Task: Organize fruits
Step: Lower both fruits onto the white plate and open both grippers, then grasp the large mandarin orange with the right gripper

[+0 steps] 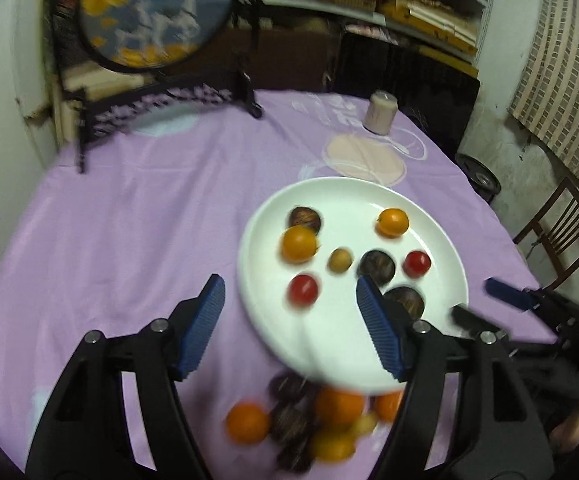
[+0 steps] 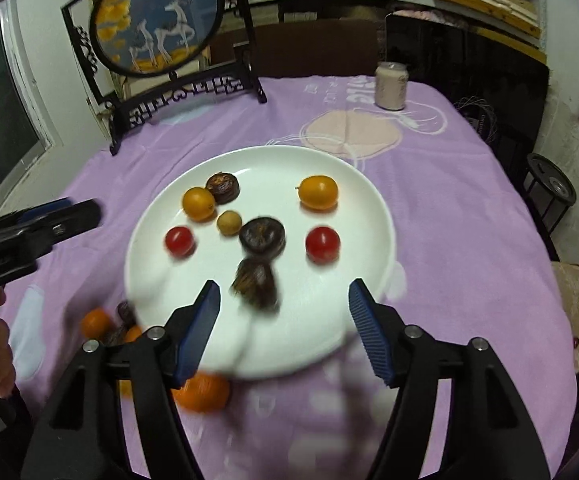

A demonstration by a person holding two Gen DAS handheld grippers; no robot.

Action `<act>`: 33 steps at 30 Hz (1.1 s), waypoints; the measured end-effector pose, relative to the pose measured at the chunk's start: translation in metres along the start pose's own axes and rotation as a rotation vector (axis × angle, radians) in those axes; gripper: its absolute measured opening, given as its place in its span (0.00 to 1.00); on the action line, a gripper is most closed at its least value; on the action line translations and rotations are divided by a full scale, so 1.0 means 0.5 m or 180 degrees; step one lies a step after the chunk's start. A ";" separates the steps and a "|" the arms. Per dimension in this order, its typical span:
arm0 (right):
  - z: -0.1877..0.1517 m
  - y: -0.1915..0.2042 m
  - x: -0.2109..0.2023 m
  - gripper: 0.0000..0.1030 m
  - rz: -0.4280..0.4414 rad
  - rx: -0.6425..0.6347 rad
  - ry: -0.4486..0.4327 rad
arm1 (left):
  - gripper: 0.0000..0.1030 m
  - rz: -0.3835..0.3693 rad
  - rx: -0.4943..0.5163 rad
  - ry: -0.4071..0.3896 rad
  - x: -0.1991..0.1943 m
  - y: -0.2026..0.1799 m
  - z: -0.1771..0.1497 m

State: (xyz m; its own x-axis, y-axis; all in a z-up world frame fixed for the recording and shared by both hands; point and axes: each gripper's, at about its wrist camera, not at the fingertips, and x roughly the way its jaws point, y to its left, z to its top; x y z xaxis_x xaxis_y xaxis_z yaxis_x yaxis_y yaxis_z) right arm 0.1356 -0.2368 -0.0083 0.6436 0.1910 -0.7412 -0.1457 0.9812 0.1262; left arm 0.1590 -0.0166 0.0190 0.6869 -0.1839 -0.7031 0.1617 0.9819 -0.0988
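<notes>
Eight fruits on white plate, loose pile clearer from left wrist

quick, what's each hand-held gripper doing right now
Left hand-held gripper: open, holding nothing.
Right hand-held gripper: open, holding nothing.

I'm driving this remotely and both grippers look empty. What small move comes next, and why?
Probably lower the open left gripper toward the loose fruit pile on the purple cloth and take the orange at its edge. The white plate already holds eight pieces, the pile lies just off its near rim, and the right gripper, also open, hovers over the plate.
</notes>
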 end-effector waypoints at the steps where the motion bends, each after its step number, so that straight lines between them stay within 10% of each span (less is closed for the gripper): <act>1: -0.020 -0.001 -0.023 0.66 0.0011 0.0038 -0.0033 | 0.78 0.0061 -0.0002 -0.0072 -0.030 0.013 -0.026; 17: -0.155 0.086 -0.058 0.66 0.0157 -0.0132 0.0252 | 0.80 0.0056 -0.0075 0.0112 -0.115 0.081 -0.242; 28: -0.158 0.131 0.030 0.66 -0.0052 -0.0416 0.0323 | 0.80 -0.0022 -0.0015 0.0252 -0.105 0.078 -0.282; 33: -0.149 0.132 0.067 0.50 -0.0036 -0.0435 0.0352 | 0.80 -0.0076 -0.0012 0.0273 -0.104 0.079 -0.281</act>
State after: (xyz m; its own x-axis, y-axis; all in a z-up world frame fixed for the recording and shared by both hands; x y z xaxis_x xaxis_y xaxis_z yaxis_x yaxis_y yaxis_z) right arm 0.0918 -0.1673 -0.0739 0.5602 0.1684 -0.8110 -0.2447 0.9691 0.0322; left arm 0.0301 0.0381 -0.0472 0.6197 -0.2029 -0.7581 0.1747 0.9774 -0.1188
